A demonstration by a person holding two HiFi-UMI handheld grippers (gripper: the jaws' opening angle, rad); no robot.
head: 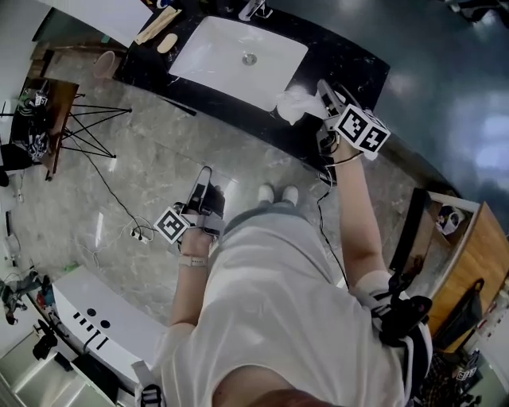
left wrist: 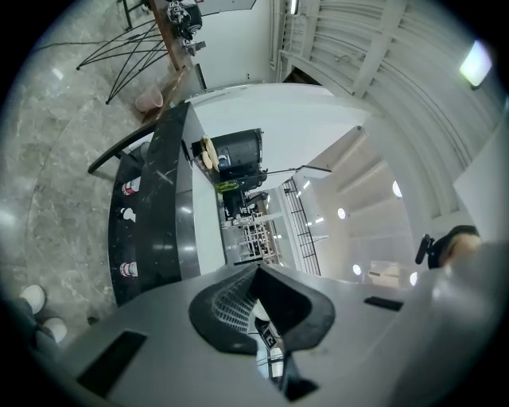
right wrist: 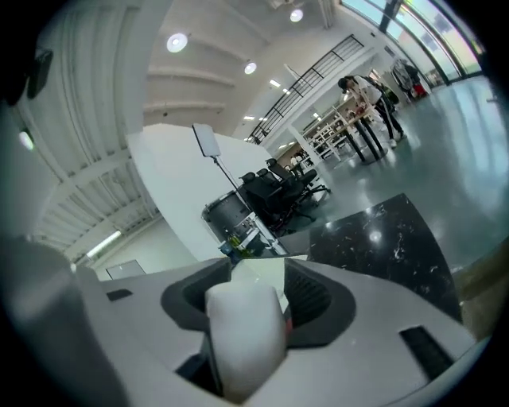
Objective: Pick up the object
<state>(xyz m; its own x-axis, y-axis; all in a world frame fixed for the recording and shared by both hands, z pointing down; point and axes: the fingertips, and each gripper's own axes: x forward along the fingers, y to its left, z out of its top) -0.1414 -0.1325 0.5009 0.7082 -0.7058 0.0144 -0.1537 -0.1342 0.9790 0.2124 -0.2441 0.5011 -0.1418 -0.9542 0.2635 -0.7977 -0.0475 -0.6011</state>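
A white, soft-looking rounded object (head: 296, 104) is over the black counter (head: 354, 67), just right of the sink. My right gripper (head: 321, 95) is at this object. In the right gripper view the white object (right wrist: 242, 334) fills the gap between the dark pads (right wrist: 314, 298), and the right gripper (right wrist: 256, 280) is shut on it, tilted up toward the ceiling. My left gripper (head: 204, 180) hangs low over the floor beside the person's leg. In the left gripper view the left gripper (left wrist: 258, 274) has its pads together and holds nothing.
A white sink (head: 199, 49) with a faucet (head: 254, 9) is set in the counter. Wooden items (head: 157, 25) lie at the counter's left end. A black wire stand (head: 87, 127) and a cable (head: 141, 232) are on the marble floor, and a white unit (head: 95, 318) is at lower left.
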